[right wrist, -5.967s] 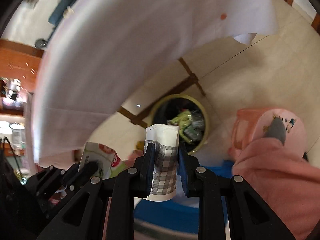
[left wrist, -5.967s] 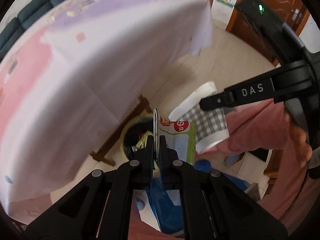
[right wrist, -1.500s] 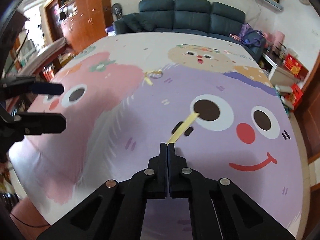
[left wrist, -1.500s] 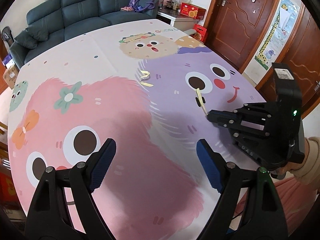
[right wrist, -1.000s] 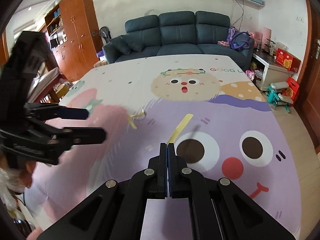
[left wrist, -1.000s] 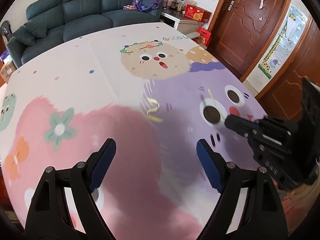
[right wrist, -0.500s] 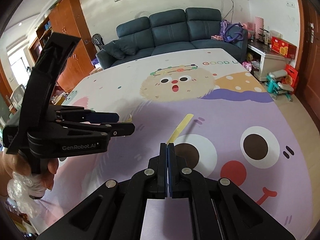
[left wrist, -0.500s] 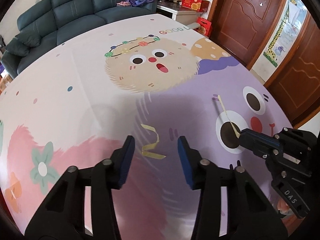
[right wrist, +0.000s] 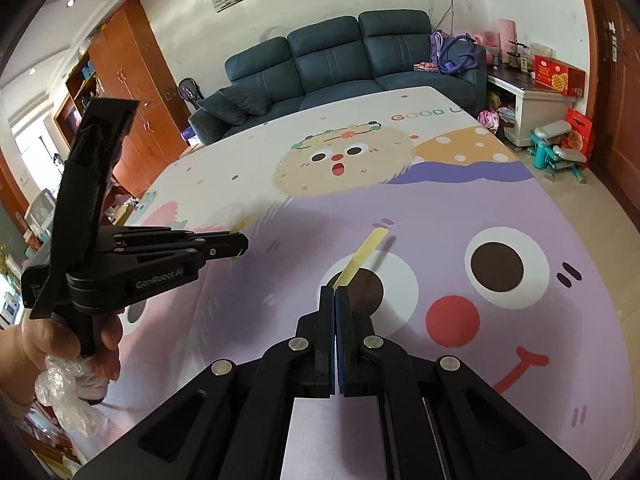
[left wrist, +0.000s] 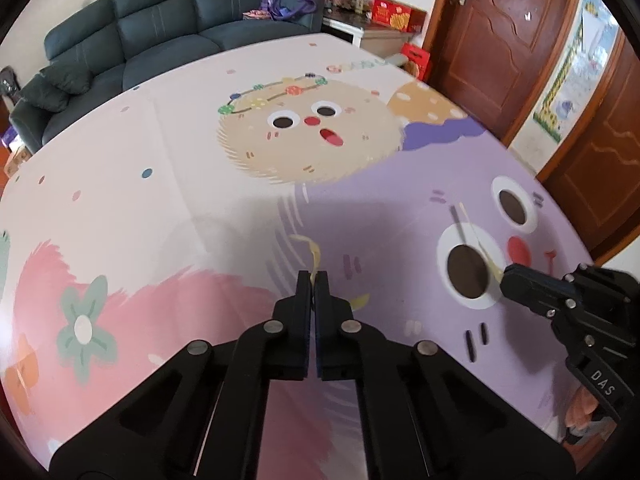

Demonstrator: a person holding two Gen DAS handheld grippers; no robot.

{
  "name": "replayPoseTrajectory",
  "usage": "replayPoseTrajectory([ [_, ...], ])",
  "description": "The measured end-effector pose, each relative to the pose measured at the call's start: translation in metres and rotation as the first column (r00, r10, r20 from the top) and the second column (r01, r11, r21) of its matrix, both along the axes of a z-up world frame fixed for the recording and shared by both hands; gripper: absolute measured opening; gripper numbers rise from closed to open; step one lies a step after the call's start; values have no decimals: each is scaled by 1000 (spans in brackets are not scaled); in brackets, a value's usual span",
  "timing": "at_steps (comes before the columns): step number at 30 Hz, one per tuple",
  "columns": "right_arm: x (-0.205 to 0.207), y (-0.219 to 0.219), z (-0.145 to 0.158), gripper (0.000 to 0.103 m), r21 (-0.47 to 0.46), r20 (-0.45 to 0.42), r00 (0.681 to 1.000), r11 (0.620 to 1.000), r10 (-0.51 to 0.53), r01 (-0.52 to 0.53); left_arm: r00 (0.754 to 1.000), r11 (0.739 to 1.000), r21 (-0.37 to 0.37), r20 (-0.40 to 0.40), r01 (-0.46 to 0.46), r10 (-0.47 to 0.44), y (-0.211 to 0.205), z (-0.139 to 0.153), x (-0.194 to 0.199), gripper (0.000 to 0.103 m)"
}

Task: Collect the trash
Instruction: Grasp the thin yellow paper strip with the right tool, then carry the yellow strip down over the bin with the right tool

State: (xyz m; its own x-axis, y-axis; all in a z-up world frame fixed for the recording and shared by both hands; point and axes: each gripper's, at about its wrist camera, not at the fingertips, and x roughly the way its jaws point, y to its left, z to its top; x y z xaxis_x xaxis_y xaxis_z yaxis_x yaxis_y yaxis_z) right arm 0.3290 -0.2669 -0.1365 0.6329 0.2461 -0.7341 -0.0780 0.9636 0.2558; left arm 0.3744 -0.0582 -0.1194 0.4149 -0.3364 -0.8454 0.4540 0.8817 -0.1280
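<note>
A curled yellow paper strip [left wrist: 314, 255] rises from the cartoon-print tablecloth [left wrist: 168, 184], and my left gripper [left wrist: 313, 276] is shut on its lower part. One loose end of the curled strip [left wrist: 360, 300] lies just right of the fingers. My right gripper [right wrist: 333, 292] is shut on a straight yellow paper strip [right wrist: 362, 256] that sticks out ahead, lifted over the purple face. In the left wrist view the right gripper [left wrist: 505, 278] holds that straight strip [left wrist: 482, 246] at the right. The right wrist view shows the left gripper [right wrist: 240, 245] low over the cloth at the left.
A person's hand [right wrist: 48, 340] holds the left gripper's handle along with crumpled clear plastic [right wrist: 64, 396]. A dark sofa [right wrist: 344, 60] stands beyond the table's far edge. Wooden doors [left wrist: 496, 48] are on the right, a wooden cabinet [right wrist: 128, 92] on the left.
My left gripper came forward and down over the curled yellow strip and its jaws went from wide open to shut on it. The right gripper stayed shut on the straight strip.
</note>
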Motion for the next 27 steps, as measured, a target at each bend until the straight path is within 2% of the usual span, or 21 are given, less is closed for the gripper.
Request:
replayPoseTrajectory([
  [5, -26, 1, 20, 1, 27, 16, 1000, 1000, 6, -7, 999, 999, -36, 20, 29, -29, 6, 25, -31, 0],
  [8, -55, 2, 38, 1, 51, 27, 999, 998, 18, -20, 998, 997, -52, 25, 63, -62, 9, 42, -63, 0],
  [16, -174, 18, 75, 1, 102, -13, 996, 991, 85, -83, 985, 978, -116, 20, 174, -172, 13, 75, -184, 0],
  [22, -262, 38, 66, 1, 132, -119, 984, 984, 134, -118, 970, 966, -98, -9, 240, -243, 13, 67, -278, 0],
  [27, -306, 43, 30, 1, 173, -235, 965, 982, 113, -73, 965, 966, -44, -58, 255, -258, 11, 39, -328, 0],
])
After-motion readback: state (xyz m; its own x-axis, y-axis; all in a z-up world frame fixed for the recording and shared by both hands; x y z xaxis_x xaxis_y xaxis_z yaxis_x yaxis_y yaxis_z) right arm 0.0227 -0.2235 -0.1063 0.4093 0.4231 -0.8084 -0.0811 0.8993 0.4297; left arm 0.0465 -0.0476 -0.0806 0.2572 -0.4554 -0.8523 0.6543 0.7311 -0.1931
